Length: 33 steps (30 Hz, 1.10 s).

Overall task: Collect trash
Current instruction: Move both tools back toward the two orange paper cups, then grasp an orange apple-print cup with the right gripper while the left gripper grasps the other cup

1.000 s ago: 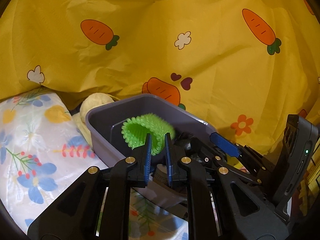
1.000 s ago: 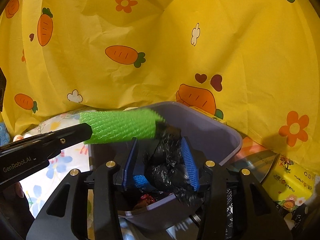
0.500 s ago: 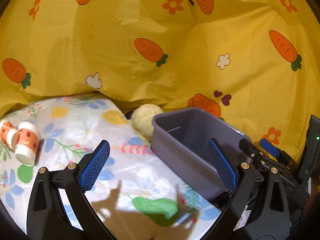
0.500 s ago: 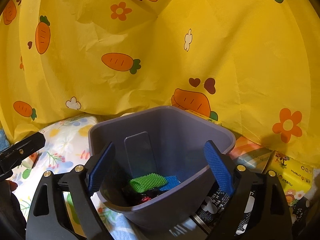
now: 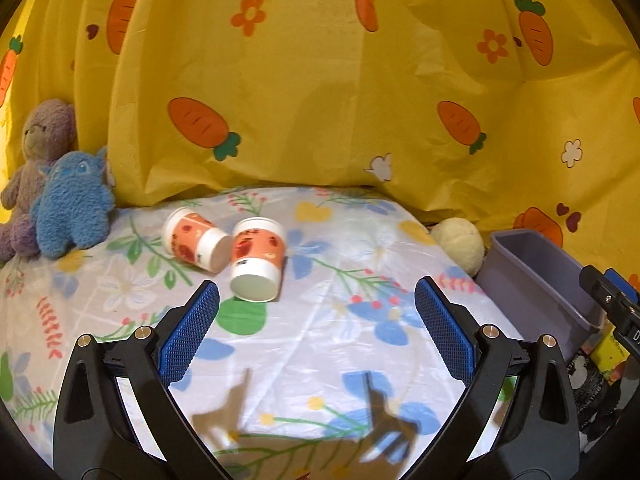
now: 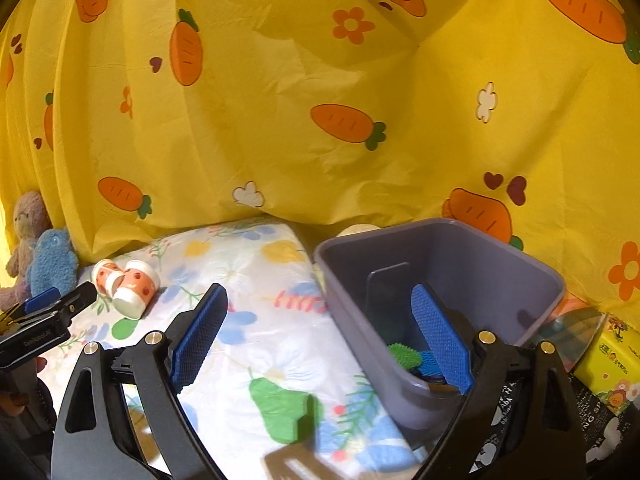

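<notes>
We are working over a glossy white floral-print sheet (image 5: 320,344), which is spreading under both tools and showing their shadows along its near edge. Nearest to us, the left gripper (image 5: 316,332) is hanging above the sheet with its blue ribbed pads (image 5: 188,336) spread wide and nothing between them. The right gripper (image 6: 320,336) is likewise gaping and empty, one pad (image 6: 438,336) sitting in front of the grey plastic rectangular bin (image 6: 532,276). Inside that bin a green knobbly foam sleeve (image 6: 404,355) is lying at the bottom, beside something blue that we cannot make out.

Beyond the left gripper, two orange-and-white paper cups are lying on their sides, touching each other. The nearer cup (image 5: 258,264) is pointing its white base toward us, its long axis running away from the camera. The farther cup (image 5: 196,243) is lying aslant, its base angled toward the nearer cup. Both are looking smooth and uncrushed, printed with red patterns.

Further right, a cream plush ball (image 5: 460,240) is resting against the bin. At the far left a fuzzy blue plush toy (image 5: 72,208) is leaning on a mauve teddy bear (image 5: 44,136). Behind everything a creased yellow carrot-print curtain (image 5: 320,80) is hanging.
</notes>
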Tool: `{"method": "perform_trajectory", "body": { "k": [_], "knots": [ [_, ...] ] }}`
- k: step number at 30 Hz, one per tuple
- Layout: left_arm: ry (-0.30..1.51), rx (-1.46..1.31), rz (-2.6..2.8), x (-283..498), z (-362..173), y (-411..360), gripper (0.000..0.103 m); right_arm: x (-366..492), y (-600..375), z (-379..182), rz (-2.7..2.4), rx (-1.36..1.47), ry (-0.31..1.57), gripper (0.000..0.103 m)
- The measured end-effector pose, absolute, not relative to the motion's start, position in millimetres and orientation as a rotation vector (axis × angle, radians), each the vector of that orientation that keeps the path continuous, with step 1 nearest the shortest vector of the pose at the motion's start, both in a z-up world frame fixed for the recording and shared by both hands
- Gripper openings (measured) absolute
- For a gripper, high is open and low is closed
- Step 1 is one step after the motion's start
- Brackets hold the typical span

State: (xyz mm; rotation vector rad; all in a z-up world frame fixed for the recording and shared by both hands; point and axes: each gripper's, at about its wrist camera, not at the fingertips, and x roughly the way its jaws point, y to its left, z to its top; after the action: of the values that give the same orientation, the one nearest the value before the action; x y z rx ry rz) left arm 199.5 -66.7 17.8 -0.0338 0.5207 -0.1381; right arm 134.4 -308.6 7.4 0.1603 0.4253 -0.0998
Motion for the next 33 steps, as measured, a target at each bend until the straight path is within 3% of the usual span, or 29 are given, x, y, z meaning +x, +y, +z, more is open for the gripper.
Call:
{"method": "perform_trajectory", "body": {
  "k": [19, 33],
  "knots": [
    [0.514, -0.131, 0.159, 201.2, 19.7, 56.4, 0.097, 201.9, -162.2, 11.8, 0.147, 0.025, 0.507, 0.09],
    [0.53, -0.16, 0.301, 228.8, 9.9, 108.6, 0.097, 301.9, -85.8, -33.7, 0.17, -0.043, 0.668, 0.09]
  ]
}}
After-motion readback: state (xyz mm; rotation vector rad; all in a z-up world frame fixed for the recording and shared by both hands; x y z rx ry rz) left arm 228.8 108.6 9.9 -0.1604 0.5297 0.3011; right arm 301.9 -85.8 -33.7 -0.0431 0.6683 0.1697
